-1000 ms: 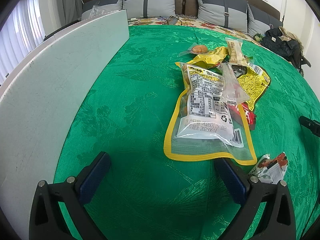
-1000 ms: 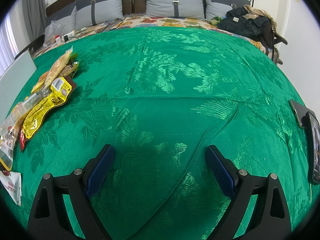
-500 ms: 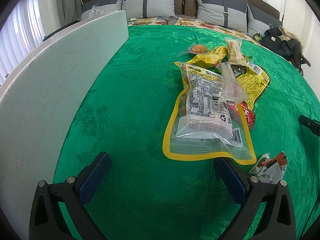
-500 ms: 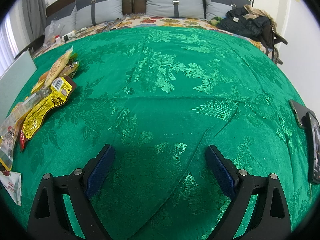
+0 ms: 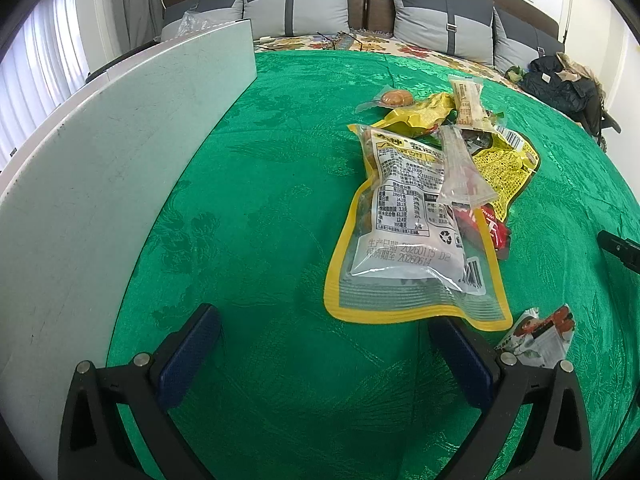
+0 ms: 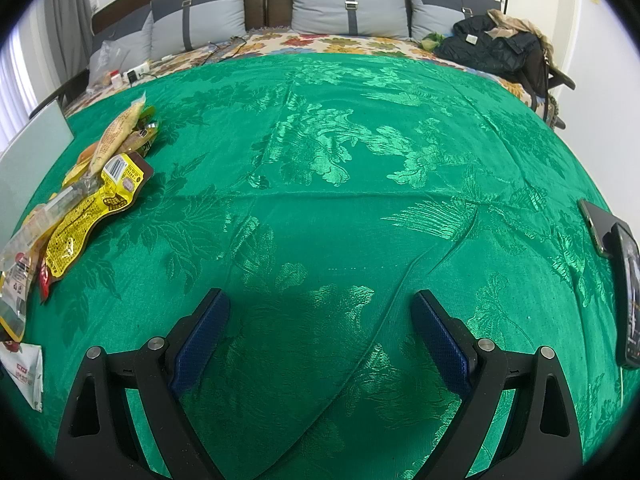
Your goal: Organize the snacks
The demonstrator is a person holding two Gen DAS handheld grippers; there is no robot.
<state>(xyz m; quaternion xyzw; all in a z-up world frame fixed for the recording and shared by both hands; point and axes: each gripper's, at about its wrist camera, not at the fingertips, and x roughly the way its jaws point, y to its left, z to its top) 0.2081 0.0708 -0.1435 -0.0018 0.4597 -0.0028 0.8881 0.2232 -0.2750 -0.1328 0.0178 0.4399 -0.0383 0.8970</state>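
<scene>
A pile of snacks lies on the green cloth. A large yellow-rimmed pouch [image 5: 408,240] lies on top, nearest me, with a clear packet [image 5: 460,172], a yellow printed bag [image 5: 504,164], a red packet [image 5: 494,228], a long bar [image 5: 466,100] and a small round bun [image 5: 394,98] behind it. A small white packet [image 5: 540,336] lies apart by my right finger. My left gripper [image 5: 324,356] is open and empty, just short of the pouch. My right gripper [image 6: 320,336] is open and empty over bare cloth; the pile [image 6: 80,200] lies far to its left.
A grey-white board [image 5: 100,168] stands along the left side of the cloth. Two phones [image 6: 616,264] lie at the right edge. Pillows [image 6: 344,4] and a dark jacket [image 6: 492,48] lie at the back.
The left gripper has edged slightly forward and left, so the pouch sits a little lower and nearer. The right gripper has not moved.
</scene>
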